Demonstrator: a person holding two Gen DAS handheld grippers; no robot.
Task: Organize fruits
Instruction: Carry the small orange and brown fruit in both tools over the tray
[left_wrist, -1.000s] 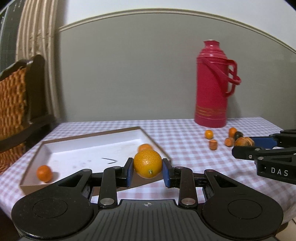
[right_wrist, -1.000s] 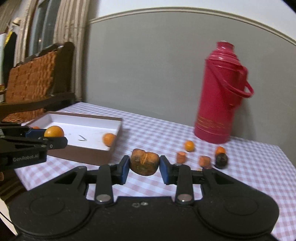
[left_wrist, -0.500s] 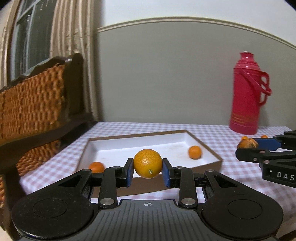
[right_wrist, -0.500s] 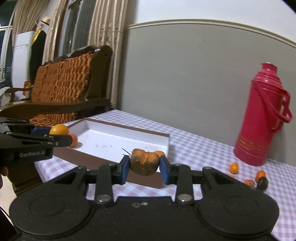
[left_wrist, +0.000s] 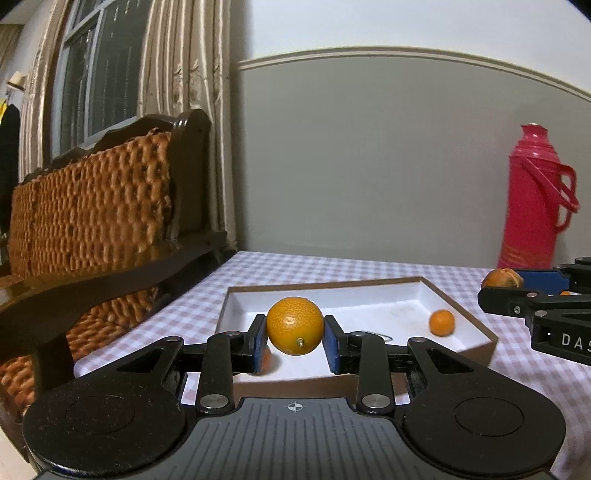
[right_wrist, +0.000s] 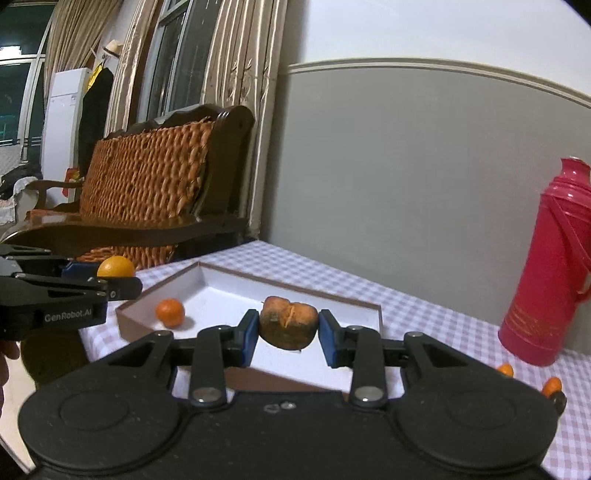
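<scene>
Left wrist view: left tongs (left_wrist: 294, 341) clamp an orange (left_wrist: 294, 325) above the tray (left_wrist: 476, 330), near its front wall; right tongs (right_wrist: 289, 338) grip a brown shrivelled fruit (right_wrist: 289, 326) over the same tray, right of a small orange (right_wrist: 170, 312) lying inside

Black tongs (left_wrist: 294, 341); blue pads (left_wrist: 260, 343); silver screws; "GenRobot.AI" lettering on the left one.
</scene>
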